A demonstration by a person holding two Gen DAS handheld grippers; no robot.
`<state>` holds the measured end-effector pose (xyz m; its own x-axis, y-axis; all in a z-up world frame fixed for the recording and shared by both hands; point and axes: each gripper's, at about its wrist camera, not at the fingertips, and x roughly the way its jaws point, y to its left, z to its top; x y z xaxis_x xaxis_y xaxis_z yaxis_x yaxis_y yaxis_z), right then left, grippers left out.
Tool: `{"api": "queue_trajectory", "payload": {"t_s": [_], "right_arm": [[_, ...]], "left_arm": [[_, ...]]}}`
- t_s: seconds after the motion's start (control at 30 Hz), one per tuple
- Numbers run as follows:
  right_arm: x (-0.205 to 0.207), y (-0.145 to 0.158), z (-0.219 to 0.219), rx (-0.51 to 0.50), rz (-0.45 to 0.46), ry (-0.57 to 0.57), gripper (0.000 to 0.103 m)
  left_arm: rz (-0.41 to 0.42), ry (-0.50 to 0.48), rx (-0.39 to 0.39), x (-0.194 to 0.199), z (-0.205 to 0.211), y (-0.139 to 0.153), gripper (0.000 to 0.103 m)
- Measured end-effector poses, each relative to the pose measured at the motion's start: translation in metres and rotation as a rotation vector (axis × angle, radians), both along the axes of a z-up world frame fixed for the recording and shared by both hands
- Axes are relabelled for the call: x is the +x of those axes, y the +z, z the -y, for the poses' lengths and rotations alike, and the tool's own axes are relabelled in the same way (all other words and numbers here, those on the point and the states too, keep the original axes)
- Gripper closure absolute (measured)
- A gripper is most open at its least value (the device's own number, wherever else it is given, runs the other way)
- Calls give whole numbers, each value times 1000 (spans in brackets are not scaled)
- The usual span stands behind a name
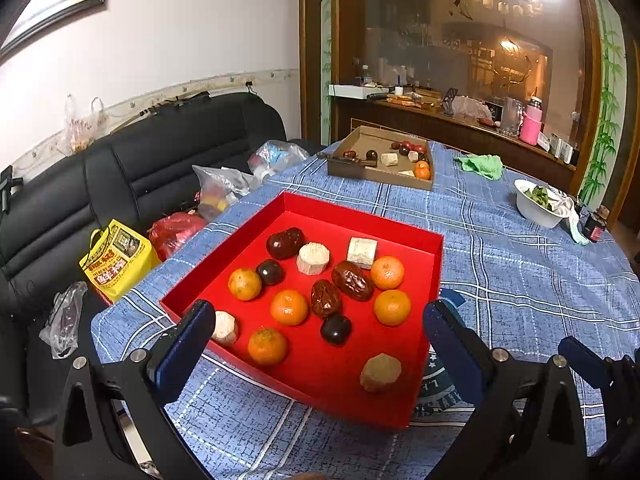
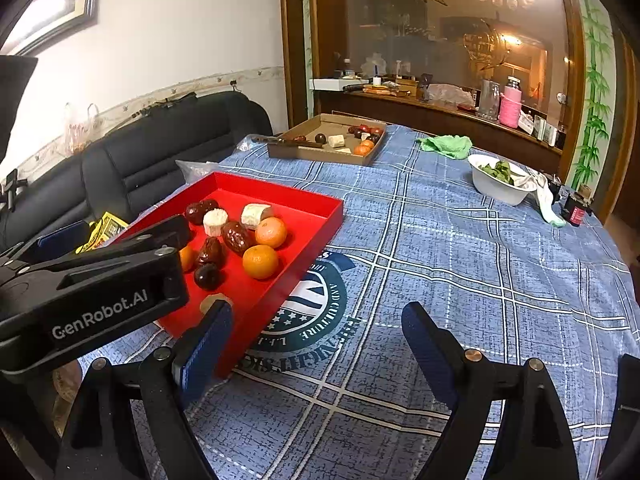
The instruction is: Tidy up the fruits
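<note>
A red tray (image 1: pixel 404 396) on the blue checked tablecloth holds several tangerines (image 1: pixel 289 307), dark red dates (image 1: pixel 353 281), dark plums (image 1: pixel 336 329) and pale cut pieces (image 1: pixel 313 258). My left gripper (image 1: pixel 320 340) is open and empty, hovering over the tray's near edge. The tray also shows in the right wrist view (image 2: pixel 320 232). My right gripper (image 2: pixel 318 344) is open and empty, above the cloth to the right of the tray. The left gripper's body (image 2: pixel 92 292) hides part of the tray there.
A brown cardboard tray (image 1: pixel 380 178) with more fruit stands at the far side of the table. A green cloth (image 1: pixel 482 166) and a white bowl of greens (image 1: pixel 534 204) lie at the right. A black sofa (image 1: pixel 160 160) with bags stands left.
</note>
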<state>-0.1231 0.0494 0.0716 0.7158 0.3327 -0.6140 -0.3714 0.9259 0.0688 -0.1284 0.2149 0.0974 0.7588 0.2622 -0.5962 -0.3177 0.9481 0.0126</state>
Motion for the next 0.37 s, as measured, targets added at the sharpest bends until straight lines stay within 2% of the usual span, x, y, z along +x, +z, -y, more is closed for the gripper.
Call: {"api": "queue_trajectory", "payload": {"t_s": [0.37], "right_arm": [[3,-7,-9,-12,-22,22,13]], "left_arm": [[-3,2,-4,3,-5,-3,0]]}}
